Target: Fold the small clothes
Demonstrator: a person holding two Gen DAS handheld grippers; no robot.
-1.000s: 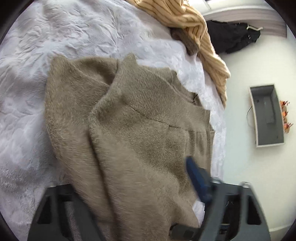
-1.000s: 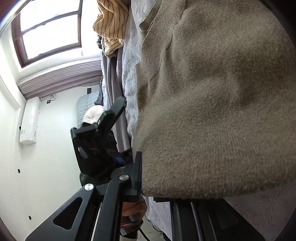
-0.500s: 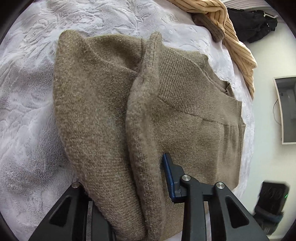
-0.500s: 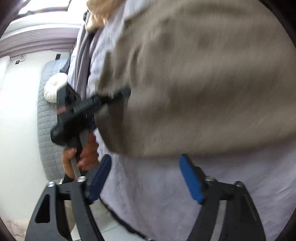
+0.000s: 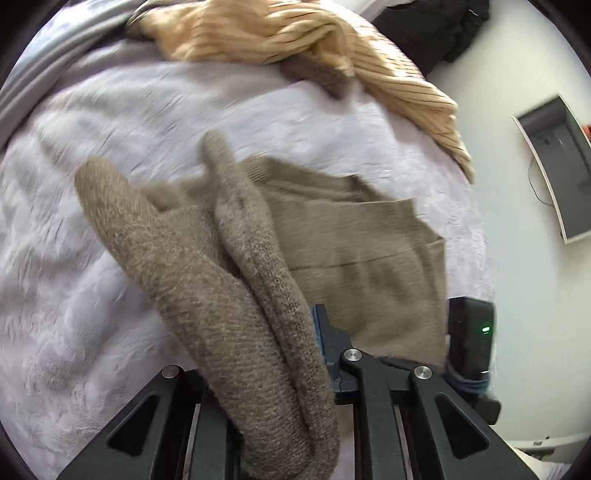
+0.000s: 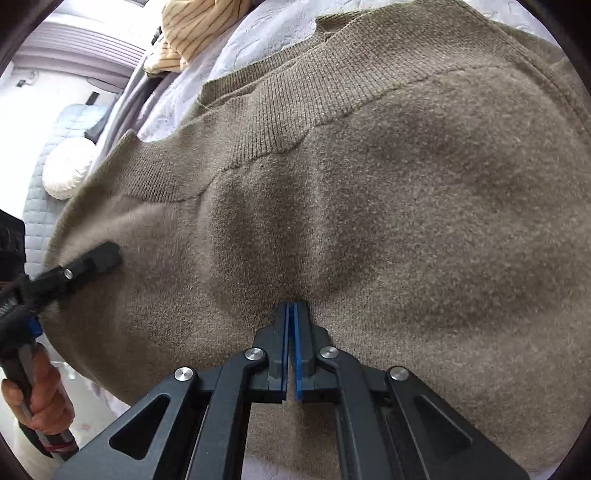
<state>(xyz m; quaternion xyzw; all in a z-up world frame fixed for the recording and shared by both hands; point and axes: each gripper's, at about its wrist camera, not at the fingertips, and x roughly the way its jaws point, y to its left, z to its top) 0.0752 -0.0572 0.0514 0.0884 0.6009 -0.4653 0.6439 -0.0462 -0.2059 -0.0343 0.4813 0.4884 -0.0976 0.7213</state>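
Note:
A taupe knit sweater (image 5: 347, 254) lies on a pale lilac bedspread (image 5: 66, 295). My left gripper (image 5: 280, 354) is shut on a thick bunched fold of the sweater (image 5: 221, 295), which rises between its jaws; only the blue pad of the right finger (image 5: 321, 332) shows. In the right wrist view the sweater (image 6: 369, 184) fills the frame, ribbed hem at the top. My right gripper (image 6: 291, 314) is shut, its blue pads pinching the sweater's near edge. The left gripper (image 6: 88, 262) shows at the sweater's left edge, held by a hand.
A yellow striped garment (image 5: 303, 40) is heaped at the back of the bed, with dark clothing (image 5: 432, 26) behind it. The bed's right edge drops to a white floor with a grey tray (image 5: 554, 162). A grey quilted cushion (image 6: 48, 147) lies beyond the bed.
My right gripper was open above the bedspread half a second ago and has shut on the sweater's edge. My left gripper has lifted its fold higher and pulled back.

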